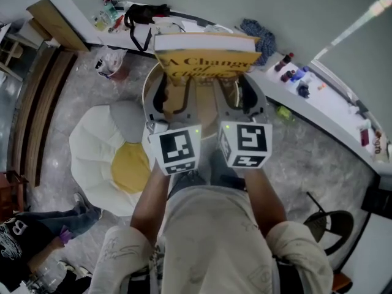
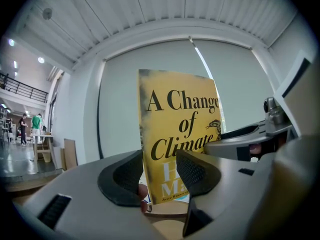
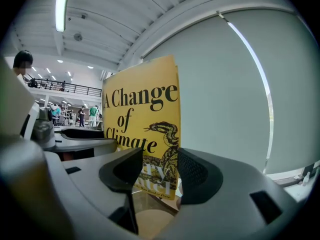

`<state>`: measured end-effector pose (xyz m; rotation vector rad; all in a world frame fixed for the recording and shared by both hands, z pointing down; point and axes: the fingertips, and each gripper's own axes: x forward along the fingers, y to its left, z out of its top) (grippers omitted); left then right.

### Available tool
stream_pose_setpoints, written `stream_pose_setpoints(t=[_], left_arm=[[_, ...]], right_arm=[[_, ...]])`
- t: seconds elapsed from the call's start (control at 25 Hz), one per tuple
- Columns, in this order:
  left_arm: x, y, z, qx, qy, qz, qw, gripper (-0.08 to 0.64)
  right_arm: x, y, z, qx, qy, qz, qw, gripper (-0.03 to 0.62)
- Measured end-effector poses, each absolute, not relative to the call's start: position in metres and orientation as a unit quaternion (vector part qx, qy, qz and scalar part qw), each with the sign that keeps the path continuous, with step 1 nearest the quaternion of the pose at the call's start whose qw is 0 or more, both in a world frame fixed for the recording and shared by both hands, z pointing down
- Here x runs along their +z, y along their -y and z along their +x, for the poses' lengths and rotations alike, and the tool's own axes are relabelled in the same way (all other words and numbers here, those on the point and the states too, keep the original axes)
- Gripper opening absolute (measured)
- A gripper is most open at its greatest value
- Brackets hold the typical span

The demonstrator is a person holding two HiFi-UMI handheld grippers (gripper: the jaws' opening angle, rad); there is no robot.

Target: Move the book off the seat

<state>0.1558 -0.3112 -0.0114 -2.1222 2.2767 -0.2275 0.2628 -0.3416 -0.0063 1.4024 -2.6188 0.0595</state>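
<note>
**Facing the upright book with both grippers released**

Standing on end on the round stool seat, the yellow book turns its front cover, titled "A Change of Climate", toward the person. Its page block faces up in the head view. It stands toward the seat's far edge, and both gripper views show bare wood on the near side of its bottom edge.

The left gripper and the right gripper sit side by side just in front of the cover, aimed at its lower part. In the left gripper view the jaws stand apart and the pads press on nothing. The left part of the cover fills the gap between them, with the book's left edge rising just inside the left-hand jaw. In the right gripper view the jaws are likewise spread and empty. The right part of the cover, with its snake drawing, fills that gap, and the book's right edge lines up with the right-hand jaw. Whether any jaw tip touches the cover cannot be told.

A white and yellow cushion lies on the floor to the left of the stool. A white counter runs along the far wall.
</note>
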Motion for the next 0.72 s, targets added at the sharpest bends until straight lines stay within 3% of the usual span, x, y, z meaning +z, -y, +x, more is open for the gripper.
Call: stream_pose_setpoints(t=[0.72], left_arm=[[0.071, 0.47, 0.171, -0.141, -0.775, -0.612, -0.068, 0.216]], right_arm=[[0.076, 0.516, 0.269, 0.089, 0.91, 0.384, 0.128, 0.224]])
